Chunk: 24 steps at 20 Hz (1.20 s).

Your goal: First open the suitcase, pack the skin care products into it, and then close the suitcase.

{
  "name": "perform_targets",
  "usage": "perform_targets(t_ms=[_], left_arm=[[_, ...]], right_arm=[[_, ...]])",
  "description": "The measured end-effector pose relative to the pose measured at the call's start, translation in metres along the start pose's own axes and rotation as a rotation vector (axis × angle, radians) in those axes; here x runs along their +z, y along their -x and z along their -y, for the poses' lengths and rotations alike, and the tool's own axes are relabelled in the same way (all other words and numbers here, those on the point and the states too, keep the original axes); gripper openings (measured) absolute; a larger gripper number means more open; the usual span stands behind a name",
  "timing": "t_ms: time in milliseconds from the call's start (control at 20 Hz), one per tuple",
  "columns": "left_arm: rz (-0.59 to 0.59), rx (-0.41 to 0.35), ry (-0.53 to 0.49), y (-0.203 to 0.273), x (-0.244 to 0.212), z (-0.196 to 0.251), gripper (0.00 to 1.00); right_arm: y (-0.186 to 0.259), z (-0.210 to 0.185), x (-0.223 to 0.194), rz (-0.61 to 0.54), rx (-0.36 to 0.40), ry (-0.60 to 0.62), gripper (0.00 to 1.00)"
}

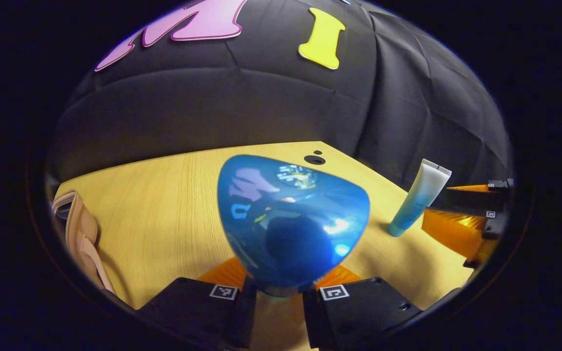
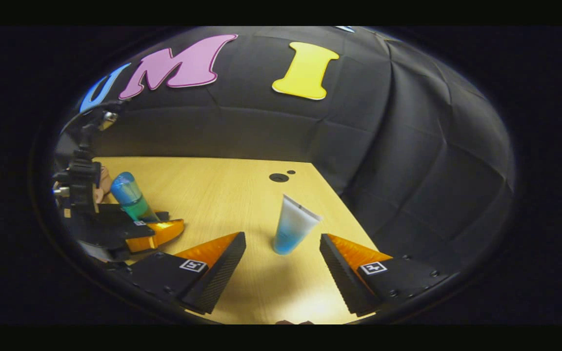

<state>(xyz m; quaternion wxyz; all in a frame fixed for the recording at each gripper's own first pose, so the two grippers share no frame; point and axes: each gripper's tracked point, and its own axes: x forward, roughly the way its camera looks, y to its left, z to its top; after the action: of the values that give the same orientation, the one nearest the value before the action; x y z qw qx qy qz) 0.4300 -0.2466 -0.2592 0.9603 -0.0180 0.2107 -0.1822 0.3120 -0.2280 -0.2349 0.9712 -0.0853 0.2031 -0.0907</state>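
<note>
Left gripper [image 1: 278,292] apparently clamps the blue bottle [image 1: 291,219].

Bottle [image 1: 291,219]: glossy blue; blue cap over green body in right gripper view [image 2: 130,197]. Tube [image 2: 292,229]: white fading to blue at base. Table [image 2: 222,195]: pale yellow wood grain. Gripper fingers [image 2: 217,265]: black, orange sides, ribbed pads.

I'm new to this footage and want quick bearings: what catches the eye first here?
A shiny blue bottle looms between the left gripper's fingers, gripped and held up close. Farther right on the wooden table, a pale blue tube stands upright between the right gripper's open fingers, untouched.
</note>
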Motion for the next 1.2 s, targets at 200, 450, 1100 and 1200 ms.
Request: perform_targets(t_ms=[200,450,1100,1200], left_arm=[[-0.001,0.001,0.012,0.002,-0.001,-0.001,0.47],[0.004,0.014,-0.005,0.001,-0.002,0.001,0.47],[0.108,0.038,0.045,0.035,0.013,-0.012,0.45],[0.151,0.058,0.036,0.057,0.031,-0.019,0.45]], right_arm=[[-0.047,0.003,-0.018,-0.062,-0.015,-0.076,0.97],[-0.067,0.017,-0.029,-0.084,-0.071,-0.072,0.89],[-0.031,-0.033,0.005,0.01,0.099,-0.028,0.35],[-0.007,-0.059,0.019,0.035,0.156,-0.044,0.39]])
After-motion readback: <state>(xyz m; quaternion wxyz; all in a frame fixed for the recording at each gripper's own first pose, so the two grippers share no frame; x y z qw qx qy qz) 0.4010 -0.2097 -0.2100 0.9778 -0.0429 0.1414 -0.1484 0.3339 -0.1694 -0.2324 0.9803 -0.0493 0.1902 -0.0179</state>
